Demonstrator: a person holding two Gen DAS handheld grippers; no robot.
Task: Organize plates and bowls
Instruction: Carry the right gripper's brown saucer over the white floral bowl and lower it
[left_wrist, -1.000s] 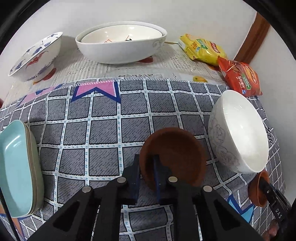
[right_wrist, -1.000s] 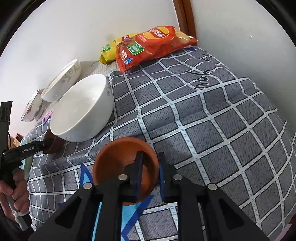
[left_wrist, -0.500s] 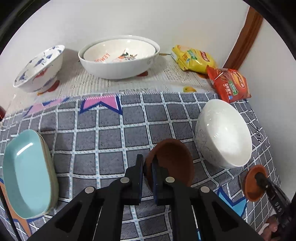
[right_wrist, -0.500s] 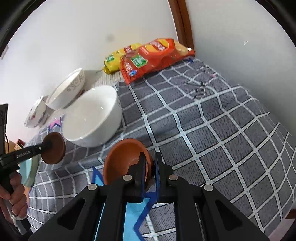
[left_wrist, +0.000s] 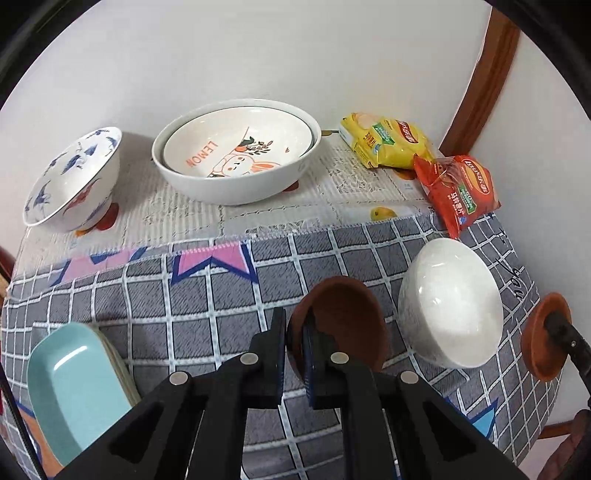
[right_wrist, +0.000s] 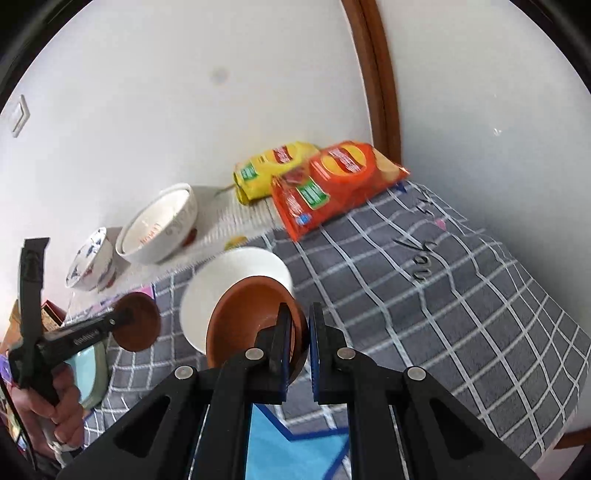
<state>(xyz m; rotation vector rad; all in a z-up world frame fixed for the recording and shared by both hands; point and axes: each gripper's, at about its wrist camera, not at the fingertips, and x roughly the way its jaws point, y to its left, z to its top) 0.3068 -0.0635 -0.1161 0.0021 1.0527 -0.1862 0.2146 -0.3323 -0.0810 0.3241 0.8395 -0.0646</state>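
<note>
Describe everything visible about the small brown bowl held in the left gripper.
The small brown bowl looks like matte terracotta-coloured ceramic or plastic, round and shallow, plain inside. The left gripper is shut on its near rim, one finger inside and one outside. It is tilted and appears lifted clear of the grey checked cloth, beside the plain white bowl. It appears empty.

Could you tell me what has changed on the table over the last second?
Both brown bowls have been lifted off the checked cloth: the left gripper raised the darker brown bowl, and the right gripper raised the lighter brown bowl, each clamped by its rim. The white bowl, the lemon bowl, the blue-patterned bowl, the teal dishes and the snack bags stayed put.
</note>
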